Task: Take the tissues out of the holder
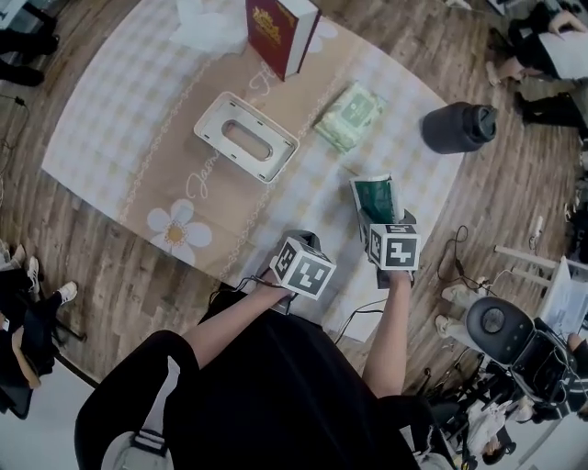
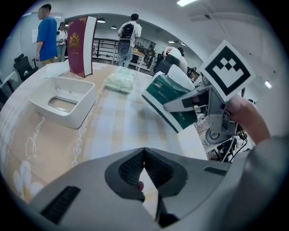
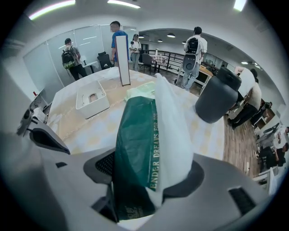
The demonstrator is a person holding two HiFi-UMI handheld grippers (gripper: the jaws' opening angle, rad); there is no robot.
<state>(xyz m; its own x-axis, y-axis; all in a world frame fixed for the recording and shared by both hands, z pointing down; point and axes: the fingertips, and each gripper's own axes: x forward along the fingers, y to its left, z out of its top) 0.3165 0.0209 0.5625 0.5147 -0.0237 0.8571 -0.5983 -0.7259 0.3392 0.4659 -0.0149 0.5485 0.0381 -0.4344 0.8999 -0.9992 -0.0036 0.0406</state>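
Lighting bright and even, from ceiling strip lights (image 3: 48, 9) high above the jaws. Shadows soft. Gripper views bend heavily outward, corners black. White face of the tissue pack (image 3: 146, 140) between the right jaws nearly washed out.

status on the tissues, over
Left tool shut, empty. Right tool shut on green pack, clear of the holder, above the table's near edge. Nothing blocking; second pack lies by the book.
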